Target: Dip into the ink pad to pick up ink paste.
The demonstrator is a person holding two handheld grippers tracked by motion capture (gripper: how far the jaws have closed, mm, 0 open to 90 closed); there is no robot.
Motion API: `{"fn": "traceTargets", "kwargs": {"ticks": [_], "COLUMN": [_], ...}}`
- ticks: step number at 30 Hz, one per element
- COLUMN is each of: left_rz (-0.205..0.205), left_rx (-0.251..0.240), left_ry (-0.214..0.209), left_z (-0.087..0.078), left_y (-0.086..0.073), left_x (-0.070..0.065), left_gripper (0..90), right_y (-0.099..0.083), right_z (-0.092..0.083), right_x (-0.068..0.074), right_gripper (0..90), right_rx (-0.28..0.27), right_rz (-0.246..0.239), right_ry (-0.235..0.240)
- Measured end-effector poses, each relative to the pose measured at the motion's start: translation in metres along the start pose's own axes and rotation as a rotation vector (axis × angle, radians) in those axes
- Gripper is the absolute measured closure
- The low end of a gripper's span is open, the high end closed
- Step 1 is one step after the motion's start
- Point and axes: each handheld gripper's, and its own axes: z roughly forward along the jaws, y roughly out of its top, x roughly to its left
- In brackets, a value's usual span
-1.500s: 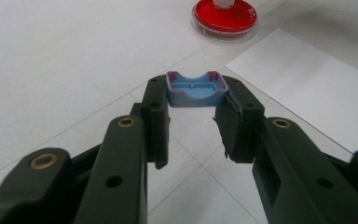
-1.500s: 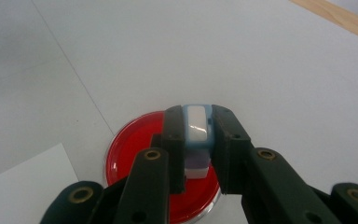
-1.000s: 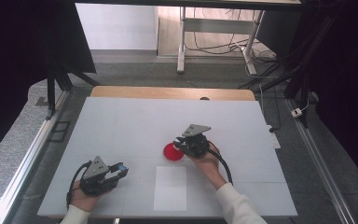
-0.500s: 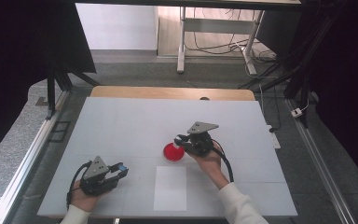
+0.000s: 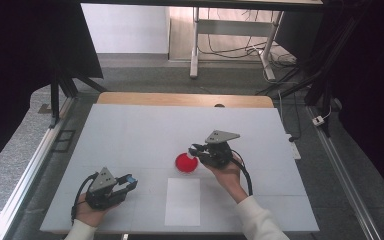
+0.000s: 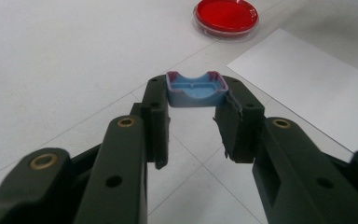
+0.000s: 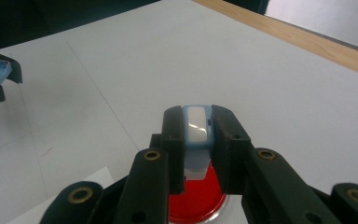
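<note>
A small blue moulded piece (image 6: 196,94) sits clamped between the tips of my left gripper (image 6: 197,86), which is shut on it. That gripper (image 5: 129,181) rests low at the near left of the white table (image 5: 130,130). My right gripper (image 7: 198,116) is shut on a pale blue and white piece (image 7: 196,133), held just above a round red dish (image 7: 193,205). In the high view the right gripper (image 5: 196,149) hovers at the dish's (image 5: 185,163) right rim. The left gripper view has the red dish (image 6: 226,16) farther off.
A white paper sheet (image 5: 182,201) lies flat in front of the dish, between the two hands, and its corner shows as paper (image 6: 317,88) beside the left jaws. A wooden strip (image 5: 180,99) runs along the table's far edge. Metal frame legs and cables stand beyond.
My right gripper has drifted slightly to the right, keeping its piece over the red dish. The left gripper has stayed where it was.
</note>
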Motion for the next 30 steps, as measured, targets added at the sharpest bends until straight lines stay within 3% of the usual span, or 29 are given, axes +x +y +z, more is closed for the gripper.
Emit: {"fn": "traceTargets", "kwargs": {"ticks": [30], "left_rz": [-0.003], "left_rx": [-0.005], "left_ry": [-0.003], "left_z": [0.001], "left_y": [0.001], "left_x": [0.001], "left_gripper": [65.1], "right_y": [-0.006], "right_z": [-0.034], "right_x": [0.015], "right_gripper": [75.2], "right_rx": [-0.022], "right_rz": [-0.001], "right_ry": [0.042]}}
